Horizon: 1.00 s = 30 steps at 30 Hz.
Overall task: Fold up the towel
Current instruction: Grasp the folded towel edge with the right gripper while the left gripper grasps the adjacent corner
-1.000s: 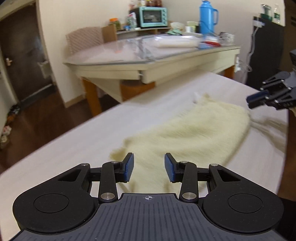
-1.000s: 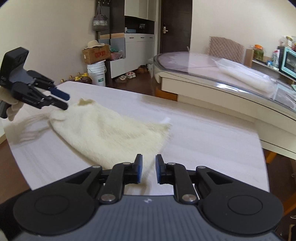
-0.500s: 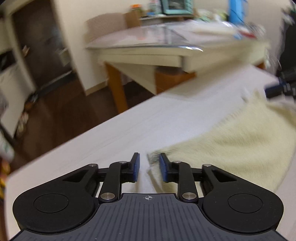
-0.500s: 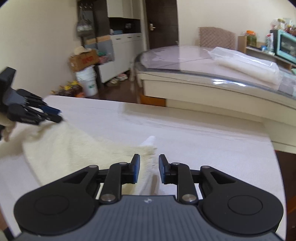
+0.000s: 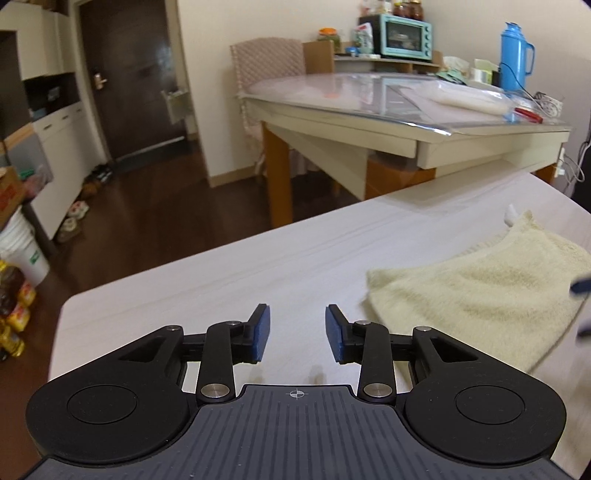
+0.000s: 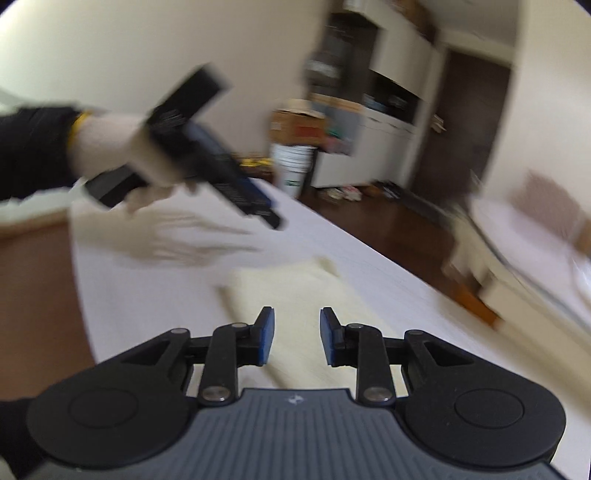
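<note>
From the left wrist camera I see my left gripper (image 5: pixel 297 334) with its two blue pads (image 5: pixel 260 334) standing apart, and nothing is between them, only the bare surface of the white table (image 5: pixel 229 280) below. The cream towel (image 5: pixel 476 291) lies flat on this table to the right of the gripper, near it but not touching the fingers. One corner of the towel points toward the far edge of the table. At the right border of this picture there is a dark blue blurred shape; I cannot tell what it is. Behind the white table stands a second table with a glass top (image 5: pixel 369 96), and on it I see a blue thermos (image 5: pixel 515 55) and a turquoise small oven (image 5: pixel 402 35).

From the right wrist camera, which is quite blurred, I see my right gripper (image 6: pixel 293 341). Its jaws have just been opening, and the pads (image 6: pixel 266 339) are now apart. The towel (image 6: pixel 295 291) lies under them and in front of them on the table (image 6: pixel 388 280), and the pads do not press on it. In the upper left of this view is the left gripper (image 6: pixel 273 219), held by a hand in a light glove (image 6: pixel 122 155) with a dark sleeve (image 6: pixel 33 147); it hangs above the far part of the table, and there I cannot tell how its fingers stand.
</note>
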Tool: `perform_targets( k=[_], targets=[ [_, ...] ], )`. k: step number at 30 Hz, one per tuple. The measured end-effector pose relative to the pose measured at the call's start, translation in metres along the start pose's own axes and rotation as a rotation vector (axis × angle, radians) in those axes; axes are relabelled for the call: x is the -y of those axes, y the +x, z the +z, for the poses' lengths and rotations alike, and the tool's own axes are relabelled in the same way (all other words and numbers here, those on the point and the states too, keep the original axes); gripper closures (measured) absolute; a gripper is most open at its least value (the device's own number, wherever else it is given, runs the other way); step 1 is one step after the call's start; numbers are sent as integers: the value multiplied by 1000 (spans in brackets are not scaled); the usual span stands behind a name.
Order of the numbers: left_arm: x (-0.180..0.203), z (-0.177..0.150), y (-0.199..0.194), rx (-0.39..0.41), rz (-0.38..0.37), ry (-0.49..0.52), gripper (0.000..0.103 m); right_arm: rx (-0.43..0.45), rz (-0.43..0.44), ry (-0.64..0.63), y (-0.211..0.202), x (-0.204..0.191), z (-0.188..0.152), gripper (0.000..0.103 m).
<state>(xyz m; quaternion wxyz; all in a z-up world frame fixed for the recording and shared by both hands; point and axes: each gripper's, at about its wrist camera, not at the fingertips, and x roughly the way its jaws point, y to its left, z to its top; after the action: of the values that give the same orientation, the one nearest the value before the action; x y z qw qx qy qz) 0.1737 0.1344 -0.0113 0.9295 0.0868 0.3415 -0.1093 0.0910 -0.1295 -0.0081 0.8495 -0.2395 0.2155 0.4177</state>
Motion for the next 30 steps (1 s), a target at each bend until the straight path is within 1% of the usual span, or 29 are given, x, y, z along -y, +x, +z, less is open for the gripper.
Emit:
perform_targets(
  k=[3,6,10,16,19,20,21,23,24,25,28,30],
  targets=[
    [-4,-10,-11,0,6,5,66,-33,8,-63,22,-23,11,73],
    [-9,-21,-22,-4,4,15,65,-65,0,-107,40,-35,15,73],
    [-16,-34,-33,-2,3,21,64,-100,-40,-158,56,-45,21,73],
    [-26,-42,-40,12,-18,25,62,-156,-110,-282,77,-63,24,74],
    [-26,-45,-44,26,-48,57,62,-167,-133,-331,85,-70,22,81],
    [-25,-46,-44,28,-57,69,62,-168,-138,-343,88,-71,21,87],
    [-25,-47,-45,30,-67,82,62,-165,-136,-343,88,-70,20,95],
    [-19,-50,-48,42,-96,131,62,-146,-116,-310,84,-66,21,95],
    [-16,-51,-48,47,-110,150,60,-134,-102,-289,79,-63,21,95],
    [-10,-54,-50,57,-144,195,59,-122,-78,-258,72,-58,21,95],
    [10,-61,-56,91,-198,329,57,-100,8,-167,50,-43,22,95],
    [29,-67,-60,106,-224,438,57,-82,89,-92,26,-26,21,95]
  ],
)
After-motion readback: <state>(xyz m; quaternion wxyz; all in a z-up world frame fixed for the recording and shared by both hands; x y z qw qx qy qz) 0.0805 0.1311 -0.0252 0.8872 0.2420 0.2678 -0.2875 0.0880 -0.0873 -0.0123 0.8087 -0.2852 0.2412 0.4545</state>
